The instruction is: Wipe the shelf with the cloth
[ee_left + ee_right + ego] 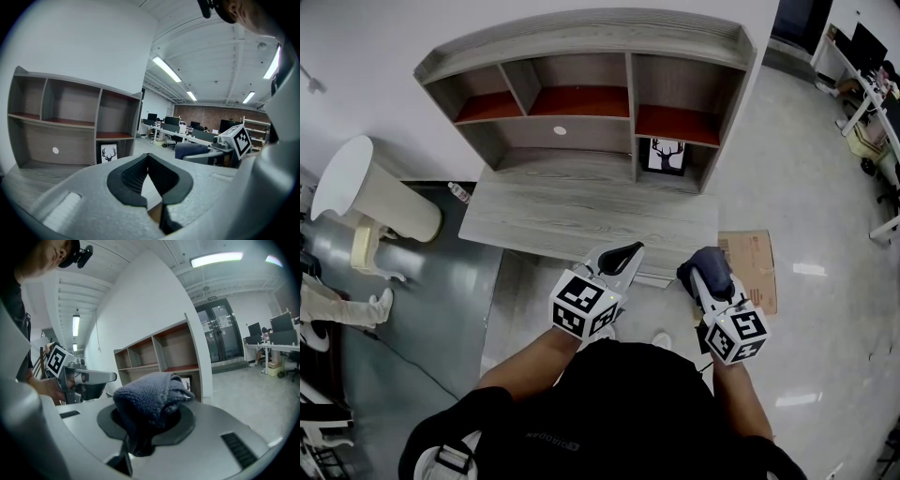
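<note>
The dark blue cloth (151,400) sits bunched in my right gripper (140,437), whose jaws pinch its lower folds. How far the fabric runs down between them is lost in shadow. From the head view the cloth shows only as a dark lump at that gripper's tip, near the front edge of the grey desk top (581,217) and well apart from the shelf (581,66) compartments at the back.

My left gripper (149,157) holds nothing, its black pads pressed together at the tips. It points toward the shelf from just beside the right one.

The head view alone lays out the whole unit: three upper compartments with red-brown boards, a long bay beneath, and a deer picture (667,155) standing in the lower right compartment. It also shows a sheet of cardboard (755,267) flat on the floor to the right. My arms and dark shirt cover the floor nearest me.

The gripper views cut the unit off at their edges but add the room. The left gripper view shows rows of office desks (180,133) and a brick wall, and the right gripper view shows glass doors (227,336).
</note>
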The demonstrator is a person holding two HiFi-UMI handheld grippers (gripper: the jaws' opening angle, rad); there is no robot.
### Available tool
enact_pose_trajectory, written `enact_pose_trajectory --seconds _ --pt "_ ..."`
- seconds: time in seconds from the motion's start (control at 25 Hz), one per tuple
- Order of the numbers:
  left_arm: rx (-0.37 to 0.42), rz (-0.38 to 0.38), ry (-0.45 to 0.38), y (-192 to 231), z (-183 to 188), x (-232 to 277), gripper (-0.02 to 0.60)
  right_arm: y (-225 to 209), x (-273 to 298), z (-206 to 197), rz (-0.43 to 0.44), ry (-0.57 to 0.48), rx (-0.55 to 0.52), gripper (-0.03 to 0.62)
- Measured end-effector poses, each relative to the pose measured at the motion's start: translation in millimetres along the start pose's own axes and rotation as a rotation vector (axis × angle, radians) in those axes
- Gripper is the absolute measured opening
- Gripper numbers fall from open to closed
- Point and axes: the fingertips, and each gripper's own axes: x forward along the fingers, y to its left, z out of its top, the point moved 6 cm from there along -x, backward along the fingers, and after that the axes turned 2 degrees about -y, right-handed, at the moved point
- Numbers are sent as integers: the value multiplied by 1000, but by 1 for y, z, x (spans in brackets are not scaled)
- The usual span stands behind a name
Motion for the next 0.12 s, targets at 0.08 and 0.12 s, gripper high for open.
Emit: enact_pose_trajectory --seconds 0.08,0.12 --pt "0 -1 -2 -2 0 0 9 -1 -2 0 -2 -1 0 94" --pt "0 -1 -3 -3 1 0 8 -1 -3 0 -3 -1 0 94"
